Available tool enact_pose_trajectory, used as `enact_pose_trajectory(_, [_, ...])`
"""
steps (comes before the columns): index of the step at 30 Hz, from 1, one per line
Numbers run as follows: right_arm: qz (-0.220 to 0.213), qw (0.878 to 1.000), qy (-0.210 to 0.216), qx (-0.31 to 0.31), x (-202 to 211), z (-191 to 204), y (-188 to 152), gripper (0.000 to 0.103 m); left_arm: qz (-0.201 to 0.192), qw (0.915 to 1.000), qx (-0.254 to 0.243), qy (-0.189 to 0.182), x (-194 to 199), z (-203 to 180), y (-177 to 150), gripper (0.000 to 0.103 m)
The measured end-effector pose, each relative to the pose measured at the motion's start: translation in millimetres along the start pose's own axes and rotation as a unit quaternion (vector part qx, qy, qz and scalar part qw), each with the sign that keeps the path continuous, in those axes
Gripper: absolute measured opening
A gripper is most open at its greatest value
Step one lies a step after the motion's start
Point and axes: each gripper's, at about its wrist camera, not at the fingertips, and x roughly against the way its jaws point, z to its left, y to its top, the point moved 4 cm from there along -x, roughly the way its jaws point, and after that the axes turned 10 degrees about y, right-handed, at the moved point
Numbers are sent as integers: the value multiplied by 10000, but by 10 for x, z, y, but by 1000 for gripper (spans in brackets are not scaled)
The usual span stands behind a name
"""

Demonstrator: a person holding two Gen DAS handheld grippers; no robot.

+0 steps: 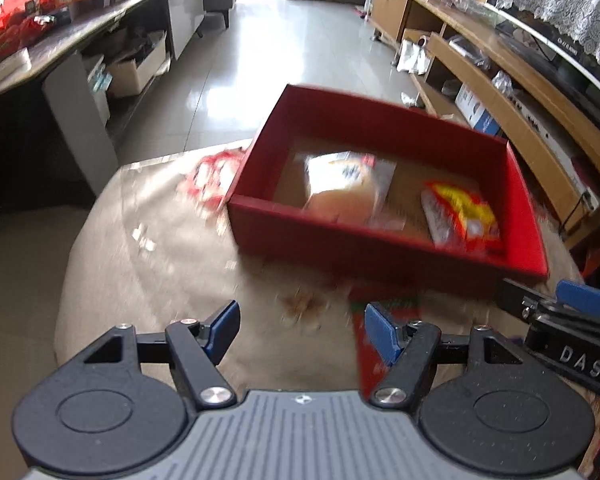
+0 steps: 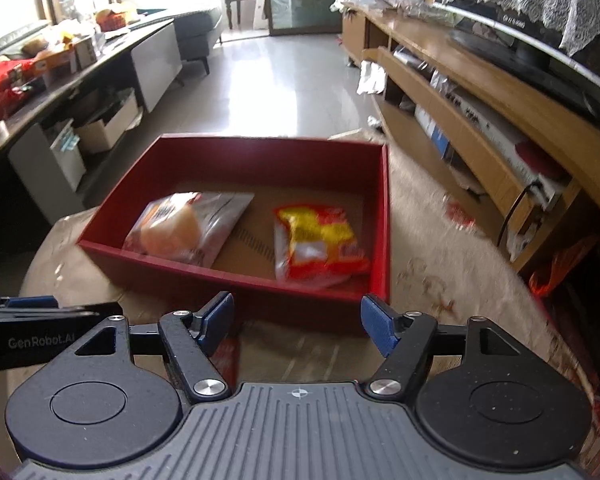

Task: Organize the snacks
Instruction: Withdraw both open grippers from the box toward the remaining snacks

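Your left gripper [image 1: 300, 330] has its jaws apart with nothing between them, only the beige patterned cloth [image 1: 160, 264] showing in the gap. Ahead of it and slightly to its right sits the red box [image 1: 380, 248], holding a clear-wrapped bun packet [image 1: 340, 196] on its left side and a red-and-yellow snack bag [image 1: 464, 216] on its right. A blurred red wrapper [image 1: 214, 178] lies on the cloth just outside the box's left wall, and a flat red packet [image 1: 374, 344] lies beneath your left gripper's right finger. Your right gripper [image 2: 298, 322] is also parted and empty, pointing at the box's near wall [image 2: 260, 288], just ahead of its fingertips.
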Motion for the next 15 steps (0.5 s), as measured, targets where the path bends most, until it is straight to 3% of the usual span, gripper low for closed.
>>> enact_pose_trajectory(15, [378, 9981, 378, 309, 139, 430, -478, 77, 454, 9984, -252, 233, -64, 408, -695, 66])
